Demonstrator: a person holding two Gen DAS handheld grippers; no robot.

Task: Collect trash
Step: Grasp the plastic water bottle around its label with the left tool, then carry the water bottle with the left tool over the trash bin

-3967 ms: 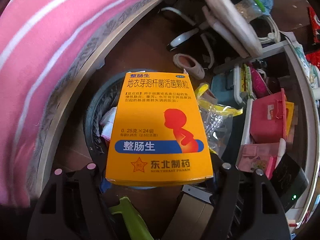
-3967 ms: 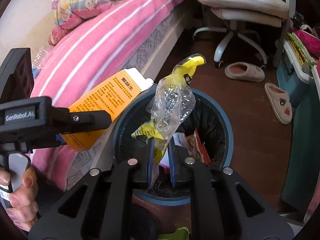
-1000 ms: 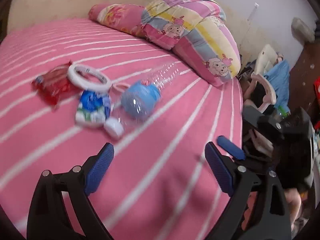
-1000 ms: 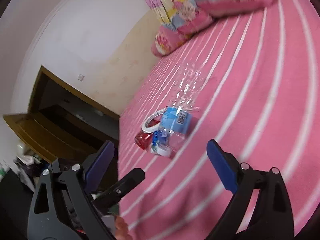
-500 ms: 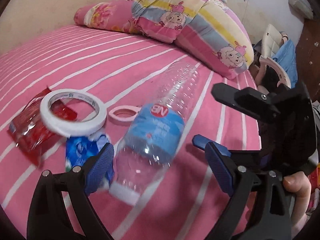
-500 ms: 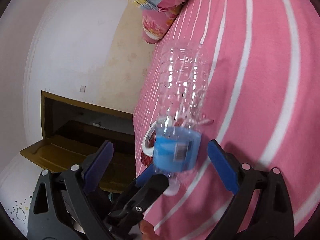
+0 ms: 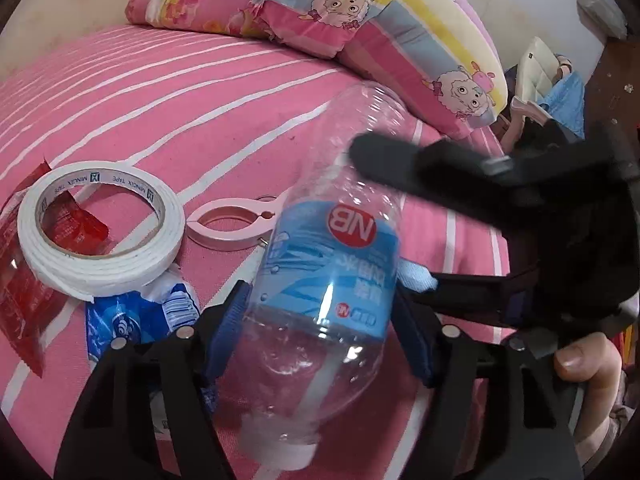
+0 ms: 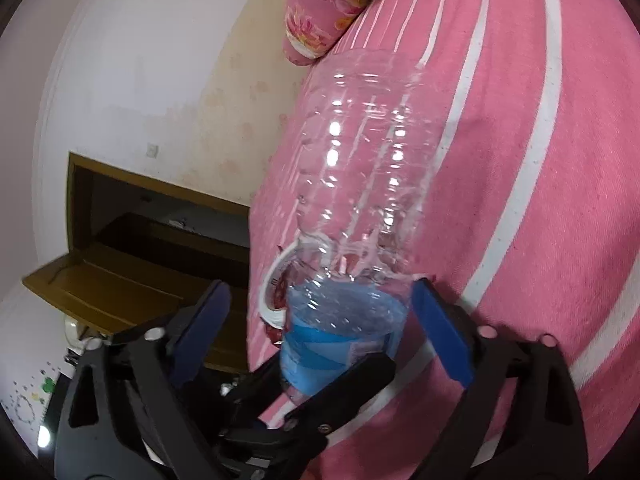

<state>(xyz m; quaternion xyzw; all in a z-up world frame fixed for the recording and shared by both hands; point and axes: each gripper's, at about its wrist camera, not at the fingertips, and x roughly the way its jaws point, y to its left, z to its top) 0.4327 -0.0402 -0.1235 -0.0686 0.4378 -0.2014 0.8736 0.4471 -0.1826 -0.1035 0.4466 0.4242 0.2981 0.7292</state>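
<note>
An empty clear plastic bottle (image 7: 324,280) with a blue label lies on the pink striped bed (image 7: 160,92), cap end toward me. My left gripper (image 7: 320,340) has its blue pads against both sides of the bottle at the label. My right gripper (image 8: 320,320) is open around the same bottle (image 8: 360,208), its pads apart from the sides. A blue-and-white wrapper (image 7: 136,316) and a red wrapper (image 7: 24,276) lie left of the bottle.
A white tape roll (image 7: 100,232) rests on the red wrapper. A pink ring clip (image 7: 236,224) lies beside the bottle. Cartoon pillows (image 7: 380,12) sit at the bed's head. A brown cabinet (image 8: 152,240) stands past the bed edge.
Both grippers moved in over the bed onto the bottle. The left jaws narrowed from wide open to gripping the bottle's label; the right jaws now straddle it.
</note>
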